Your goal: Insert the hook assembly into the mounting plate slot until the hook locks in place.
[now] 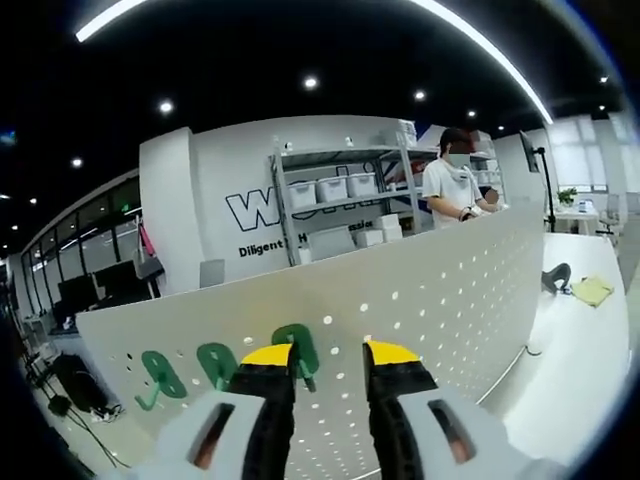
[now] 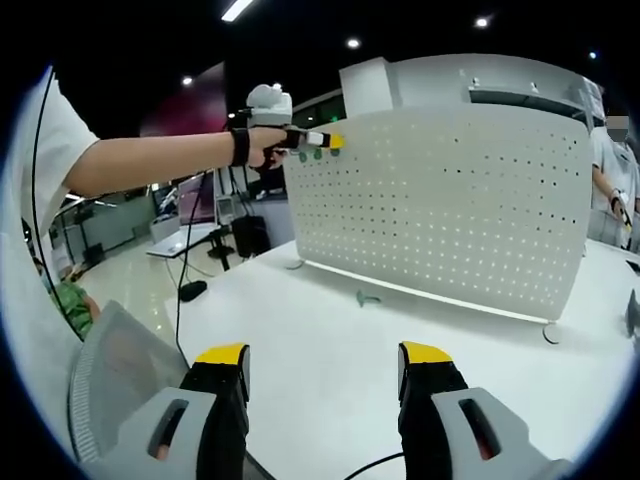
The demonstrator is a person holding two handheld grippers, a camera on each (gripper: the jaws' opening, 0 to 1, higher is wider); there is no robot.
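Note:
The white perforated mounting plate [image 1: 440,300] stands upright on the white table [image 1: 580,350]. Three green hooks hang on it near its upper left corner; the nearest green hook [image 1: 298,350] sits just beside my left gripper's left jaw. My left gripper [image 1: 330,355] is open, close against the plate, with nothing between its yellow tips. Seen from the right gripper view, a person's hand holds the left gripper [image 2: 333,141] at the top left corner of the plate [image 2: 440,200]. A loose green hook [image 2: 365,297] lies on the table before the plate. My right gripper [image 2: 323,358] hovers open over the table.
A person in a white shirt [image 1: 450,185] stands behind the plate, near a shelf of bins [image 1: 340,190]. A yellow cloth [image 1: 592,290] and a dark object [image 1: 556,275] lie far right. A grey mesh piece [image 2: 115,380] and a black cable [image 2: 185,290] sit at the left.

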